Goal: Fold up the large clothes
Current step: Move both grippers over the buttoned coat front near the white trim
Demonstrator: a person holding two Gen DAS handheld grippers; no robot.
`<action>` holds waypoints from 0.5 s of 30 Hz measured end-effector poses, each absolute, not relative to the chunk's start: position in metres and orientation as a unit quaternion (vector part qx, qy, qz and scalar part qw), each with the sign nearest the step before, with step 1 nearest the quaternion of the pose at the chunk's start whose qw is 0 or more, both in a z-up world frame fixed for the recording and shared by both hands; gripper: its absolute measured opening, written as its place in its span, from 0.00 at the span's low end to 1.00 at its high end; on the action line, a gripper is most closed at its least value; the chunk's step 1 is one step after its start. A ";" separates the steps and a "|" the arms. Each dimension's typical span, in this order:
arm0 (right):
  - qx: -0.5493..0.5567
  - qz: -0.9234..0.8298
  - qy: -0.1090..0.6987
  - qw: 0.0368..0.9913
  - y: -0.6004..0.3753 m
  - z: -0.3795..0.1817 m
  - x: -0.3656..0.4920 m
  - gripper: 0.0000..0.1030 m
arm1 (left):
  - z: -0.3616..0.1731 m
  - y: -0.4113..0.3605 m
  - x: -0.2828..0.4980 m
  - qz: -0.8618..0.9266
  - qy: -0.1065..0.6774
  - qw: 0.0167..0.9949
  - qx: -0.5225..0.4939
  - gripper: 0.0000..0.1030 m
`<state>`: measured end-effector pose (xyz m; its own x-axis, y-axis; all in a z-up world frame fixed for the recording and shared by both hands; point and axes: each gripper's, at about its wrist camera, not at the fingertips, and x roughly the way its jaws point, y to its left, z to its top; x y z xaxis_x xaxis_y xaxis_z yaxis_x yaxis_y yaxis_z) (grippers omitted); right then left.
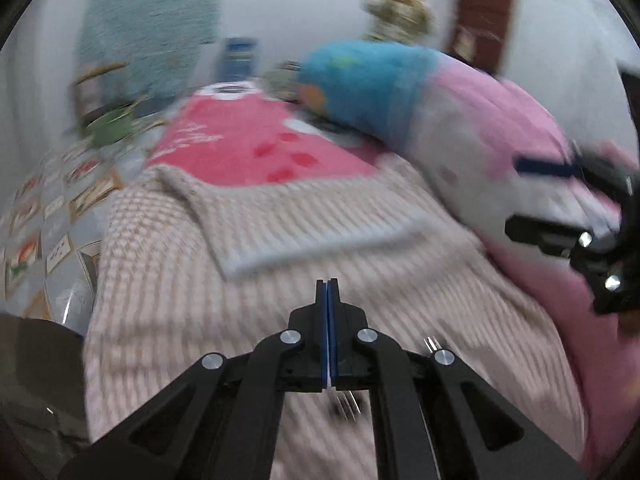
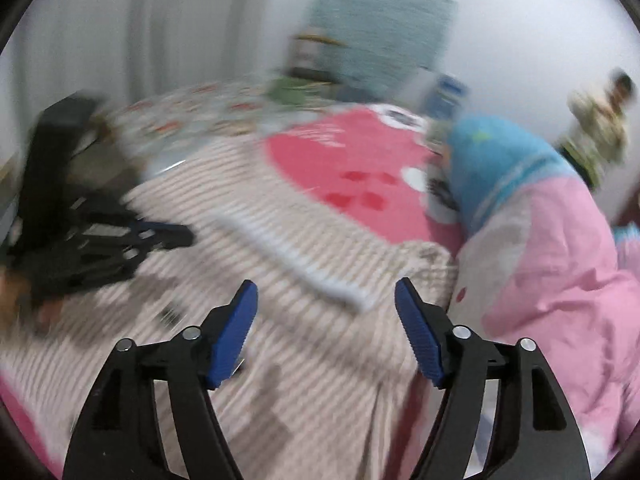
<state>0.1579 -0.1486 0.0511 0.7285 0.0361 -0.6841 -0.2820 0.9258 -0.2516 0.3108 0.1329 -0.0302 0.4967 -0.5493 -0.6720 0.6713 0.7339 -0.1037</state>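
Bed cover: we count one red-pink blanket with darker red patches, spread under everything else.
Floor mat: we see one patterned mat of many small picture tiles beside the bed, at the left in the left wrist view; too blurred for us to count the tiles.
Garment to fold: we count one large beige ribbed knit garment with a pale band along one edge. It lies spread on the blanket, filling the near half of both views, directly below both grippers.
Jacket pile: we count one pink and white padded jacket heaped just to the right of the knit, touching its edge, with one blue piece at its far end; whether that blue piece belongs to the same jacket we cannot tell.
Wall hanging: we see one teal panel on the far wall.
Door: we see one dark brown door at the far right in the left wrist view.
Person: we count one person standing by the far wall, blurred.
Grippers: we count two.
Left gripper: its blue pads are pressed together, closed; a thin white sliver shows low between them, and we cannot tell what it is. It hangs over the knit.
Right gripper: its two blue pads stand wide apart with nothing between them, over the knit near the pale band.
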 end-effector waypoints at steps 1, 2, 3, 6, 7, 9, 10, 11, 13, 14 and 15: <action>-0.190 0.105 0.365 0.905 -0.141 0.051 0.138 0.68 | -0.030 0.135 0.290 -0.369 0.356 0.851 0.111 0.02; -0.210 0.123 0.372 0.896 -0.134 0.048 0.120 0.68 | -0.031 0.135 0.275 -0.380 0.358 0.843 0.126 0.02; -0.226 0.136 0.377 0.888 -0.128 0.045 0.106 0.68 | -0.033 0.137 0.255 -0.400 0.362 0.830 0.143 0.04; -0.284 0.179 0.391 0.857 -0.106 0.023 0.055 0.70 | -0.041 0.139 0.199 -0.441 0.364 0.798 0.188 0.33; -0.304 0.194 0.399 0.843 -0.100 0.012 0.037 0.70 | -0.043 0.139 0.185 -0.455 0.363 0.790 0.194 0.47; -0.328 0.216 0.416 0.820 -0.090 -0.005 0.015 0.71 | -0.048 0.144 0.149 -0.499 0.360 0.762 0.200 0.57; -0.340 0.225 0.424 0.809 -0.087 -0.013 0.002 0.72 | -0.051 0.145 0.135 -0.519 0.361 0.748 0.202 0.63; -0.352 0.235 0.429 0.798 -0.084 -0.022 -0.009 0.73 | -0.053 0.145 0.126 -0.532 0.362 0.737 0.208 0.69; -0.379 0.265 0.447 0.766 -0.076 -0.042 -0.029 0.76 | -0.060 0.141 0.108 -0.556 0.370 0.708 0.230 0.72; -0.386 0.276 0.454 0.754 -0.076 -0.049 -0.032 0.77 | -0.067 0.137 0.099 -0.565 0.378 0.688 0.253 0.72; -0.402 0.289 0.465 0.734 -0.072 -0.058 -0.039 0.77 | -0.071 0.134 0.095 -0.566 0.381 0.679 0.270 0.72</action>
<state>-0.0392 -0.0724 -0.0585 0.4011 0.0502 -0.9146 -0.7974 0.5106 -0.3217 0.0946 0.1340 -0.0708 0.0683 -0.5632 -0.8235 0.9750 0.2125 -0.0644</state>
